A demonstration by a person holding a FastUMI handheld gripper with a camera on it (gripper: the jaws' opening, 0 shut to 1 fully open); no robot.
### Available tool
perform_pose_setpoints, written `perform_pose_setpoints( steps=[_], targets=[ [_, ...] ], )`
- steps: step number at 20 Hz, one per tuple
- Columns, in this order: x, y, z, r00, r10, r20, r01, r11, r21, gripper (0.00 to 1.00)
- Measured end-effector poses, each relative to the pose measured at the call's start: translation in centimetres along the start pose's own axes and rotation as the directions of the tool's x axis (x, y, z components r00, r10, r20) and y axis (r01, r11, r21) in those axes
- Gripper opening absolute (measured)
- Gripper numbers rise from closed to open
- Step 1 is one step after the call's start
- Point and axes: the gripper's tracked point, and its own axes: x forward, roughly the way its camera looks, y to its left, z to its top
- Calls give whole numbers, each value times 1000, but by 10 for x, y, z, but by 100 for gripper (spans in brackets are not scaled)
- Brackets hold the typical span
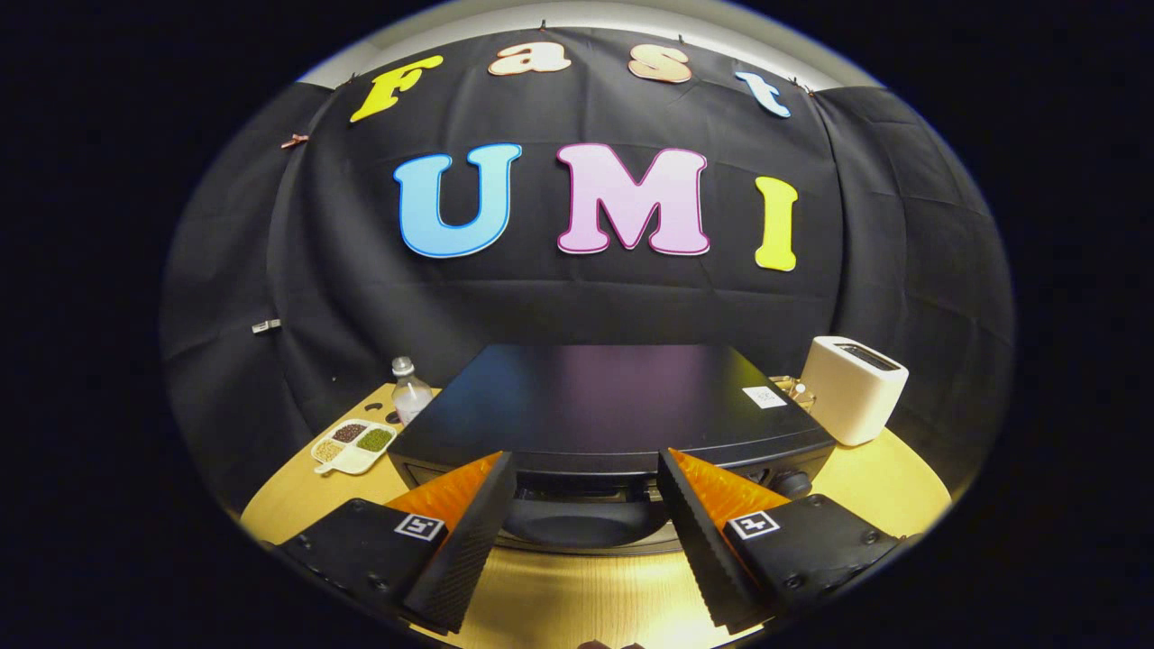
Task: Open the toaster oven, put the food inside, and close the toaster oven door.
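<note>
The black toaster oven [595, 397] stands on the wooden table [902, 487], and I look down over its flat top from the front. My gripper [586, 464] is open, its fingertips wide apart at the oven's top front edge. Between the fingers and just below that edge lies the dark front of the oven door [581, 523] with a pale curved rim under it. I cannot tell whether the door is ajar. A round knob [792, 484] shows on the oven's front, right of the right finger. Nothing is held between the fingers.
A white slot toaster [852, 388] stands at the oven's right rear. Left of the oven are a small clear bottle [410, 389] and a white divided dish [352, 443] with beans and grains. Bare table lies beneath the fingers.
</note>
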Motion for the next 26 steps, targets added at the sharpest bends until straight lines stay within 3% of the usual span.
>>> perform_pose_setpoints(
  steps=[12, 26],
  targets=[
    [-19, -7, -22, 1000, -24, 2, 24, 1000, 12, 98],
    [-84, -7, -102, 993, 31, -115, -32, 999, -8, 96]
  ],
)
